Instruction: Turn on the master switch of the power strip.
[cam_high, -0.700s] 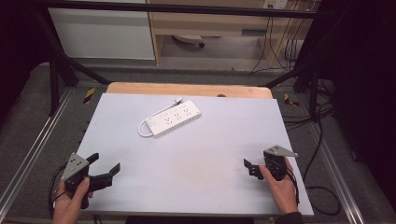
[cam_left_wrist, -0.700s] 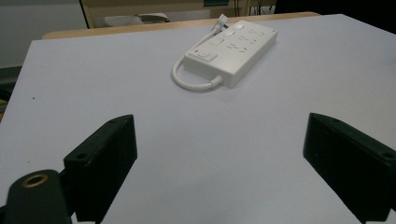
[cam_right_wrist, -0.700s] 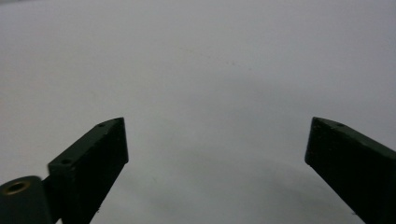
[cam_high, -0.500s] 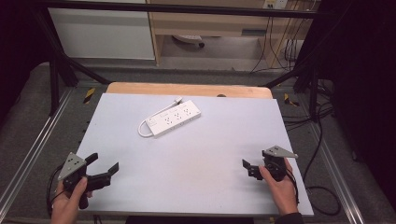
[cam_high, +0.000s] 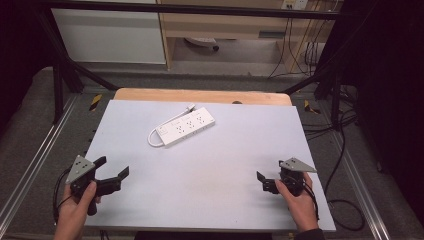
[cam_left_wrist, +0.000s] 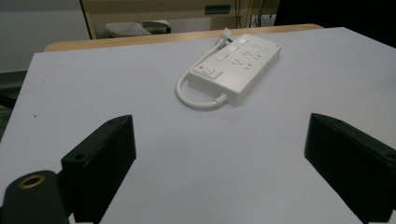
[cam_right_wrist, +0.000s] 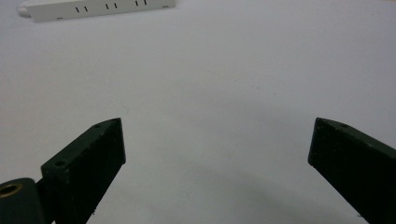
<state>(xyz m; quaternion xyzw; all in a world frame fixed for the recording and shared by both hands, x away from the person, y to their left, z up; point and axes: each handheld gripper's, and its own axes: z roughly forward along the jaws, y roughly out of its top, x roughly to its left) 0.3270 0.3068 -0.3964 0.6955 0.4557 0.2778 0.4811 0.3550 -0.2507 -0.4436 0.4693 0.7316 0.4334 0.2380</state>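
Both sets of jaws stand wide apart and hold nothing. Left gripper (cam_high: 111, 169) rests at the near left corner of the table (cam_high: 225, 165), well short of the power strip (cam_high: 184, 127); the left gripper view looks straight along its jaws toward the strip. Right gripper (cam_high: 264, 181) sits near the table's near right edge, further still from the strip, which appears as a thin white band at the top of the right gripper view (cam_right_wrist: 98, 8).

Power strip lies flat toward the far centre of the table, set at a slant, with its short white cable (cam_left_wrist: 198, 99) looped at the end nearer the left gripper. A switch with a red mark (cam_left_wrist: 208, 72) sits at that same end. The plug seems to lie beside the strip's far side, though the view there is too small to be sure.

Risks, as judged: the strip is light and the table surface smooth, so a one-sided push from either gripper could slide or spin it rather than seat it between the jaws. A grip taken across the looped cable could drag the strip askew. A jaw landing on the switch end could press it.
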